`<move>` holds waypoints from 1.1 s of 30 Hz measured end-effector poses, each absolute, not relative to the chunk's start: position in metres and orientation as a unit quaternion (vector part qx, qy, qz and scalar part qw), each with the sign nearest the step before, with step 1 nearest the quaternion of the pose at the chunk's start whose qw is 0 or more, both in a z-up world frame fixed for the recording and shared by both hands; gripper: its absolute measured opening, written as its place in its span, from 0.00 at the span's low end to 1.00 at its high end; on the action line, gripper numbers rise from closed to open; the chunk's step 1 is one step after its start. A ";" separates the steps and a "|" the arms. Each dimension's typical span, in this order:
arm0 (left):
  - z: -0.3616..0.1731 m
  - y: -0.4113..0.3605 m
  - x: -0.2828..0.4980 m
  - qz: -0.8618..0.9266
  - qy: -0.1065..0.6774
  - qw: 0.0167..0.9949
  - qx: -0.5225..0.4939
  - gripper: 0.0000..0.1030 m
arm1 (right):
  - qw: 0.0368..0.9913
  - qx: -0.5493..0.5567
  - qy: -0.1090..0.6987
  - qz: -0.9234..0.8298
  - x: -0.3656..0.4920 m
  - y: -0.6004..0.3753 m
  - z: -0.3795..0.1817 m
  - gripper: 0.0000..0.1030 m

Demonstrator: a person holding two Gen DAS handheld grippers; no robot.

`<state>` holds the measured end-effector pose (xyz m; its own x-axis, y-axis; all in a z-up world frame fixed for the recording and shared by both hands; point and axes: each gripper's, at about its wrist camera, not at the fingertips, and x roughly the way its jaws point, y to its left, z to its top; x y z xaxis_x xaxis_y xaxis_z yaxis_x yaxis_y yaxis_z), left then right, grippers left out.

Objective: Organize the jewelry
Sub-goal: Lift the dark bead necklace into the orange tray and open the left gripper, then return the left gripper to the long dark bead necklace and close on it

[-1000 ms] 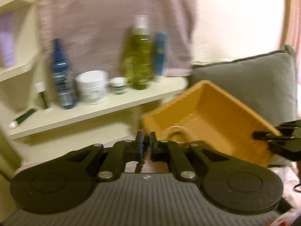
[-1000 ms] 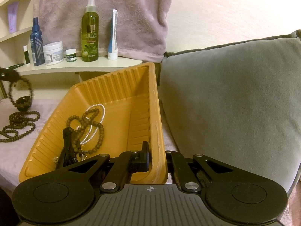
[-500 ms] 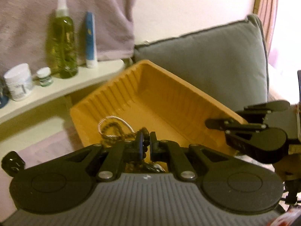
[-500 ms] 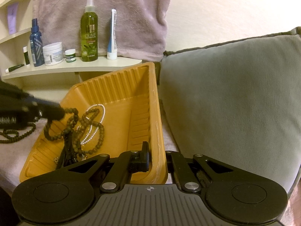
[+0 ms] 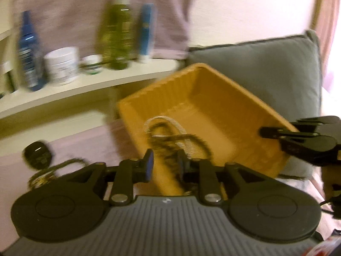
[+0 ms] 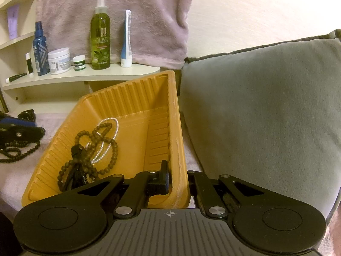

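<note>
Left wrist view: the left gripper point(image 5: 164, 162) has its fingers parted, and they have just been opening. A blurred dark bead strand point(image 5: 170, 151) shows between them, but no pad presses on it; it looks released. Beyond the fingers sits the tray point(image 5: 213, 98), tilted up toward this gripper. On the cloth left of the tray lie more beads point(image 5: 42, 175) and a small black thing too blurred to name.

Right wrist view: the right gripper point(image 6: 178, 180) is clenched on the tray's near wall point(image 6: 181, 149), one finger inside and one outside, propping it at a slant. Inside the tray, the dark beads point(image 6: 89, 149) and a pearl string point(image 6: 110, 132) are heaped toward the low left side. Left of the tray the left gripper point(image 6: 19, 132) hangs over the loose beads point(image 6: 19, 151) on the cloth. A cushion stands right of the tray, a shelf of bottles behind it.

To finish this step well, I judge the right hand should hold the tilt steady so the heap stays low in the tray. The left fingers should open fully before drawing off, or a bead may snag and drag the strand out.

Compared with half a second ago, the left gripper has left the tray and sits off its left edge, its fingers apart where they were pinched on the strand. That strand now lies in the tray. The right grip is unchanged.
</note>
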<state>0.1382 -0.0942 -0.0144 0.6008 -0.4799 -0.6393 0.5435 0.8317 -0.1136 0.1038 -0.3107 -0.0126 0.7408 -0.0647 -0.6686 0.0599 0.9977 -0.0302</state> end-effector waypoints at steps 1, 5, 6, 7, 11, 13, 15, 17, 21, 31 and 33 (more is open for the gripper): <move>-0.016 -0.087 0.138 -0.272 0.343 0.898 0.046 0.26 | 0.933 -0.003 0.359 -0.033 0.104 -0.311 -0.013 0.04; -0.027 -0.053 0.136 -0.210 0.338 0.916 0.048 0.28 | 0.933 -0.003 0.359 -0.034 0.104 -0.310 -0.013 0.04; -0.030 -0.046 0.135 -0.195 0.337 0.920 0.050 0.30 | 0.933 -0.003 0.359 -0.034 0.104 -0.310 -0.013 0.04; -0.033 -0.038 0.135 -0.177 0.338 0.923 0.051 0.33 | 0.933 -0.004 0.359 -0.034 0.104 -0.310 -0.013 0.04; -0.046 -0.011 0.137 -0.117 0.338 0.932 0.060 0.37 | 0.933 -0.006 0.359 -0.034 0.104 -0.310 -0.013 0.04; -0.051 0.003 0.138 -0.092 0.340 0.934 0.066 0.37 | 0.932 -0.007 0.360 -0.035 0.104 -0.310 -0.014 0.04; -0.055 0.014 0.139 -0.077 0.342 0.934 0.071 0.40 | 0.932 -0.008 0.360 -0.035 0.104 -0.309 -0.014 0.04; -0.058 0.025 0.139 -0.068 0.345 0.934 0.072 0.42 | 0.932 -0.009 0.360 -0.035 0.104 -0.309 -0.014 0.04; -0.065 0.040 0.136 -0.062 0.341 0.934 0.087 0.43 | 0.932 -0.010 0.361 -0.037 0.104 -0.308 -0.014 0.04; -0.078 0.035 0.139 -0.104 0.368 0.919 0.097 0.42 | 0.931 -0.012 0.363 -0.037 0.104 -0.308 -0.015 0.04; -0.080 0.032 0.140 -0.106 0.366 0.918 0.113 0.42 | 0.931 -0.012 0.363 -0.037 0.104 -0.308 -0.016 0.04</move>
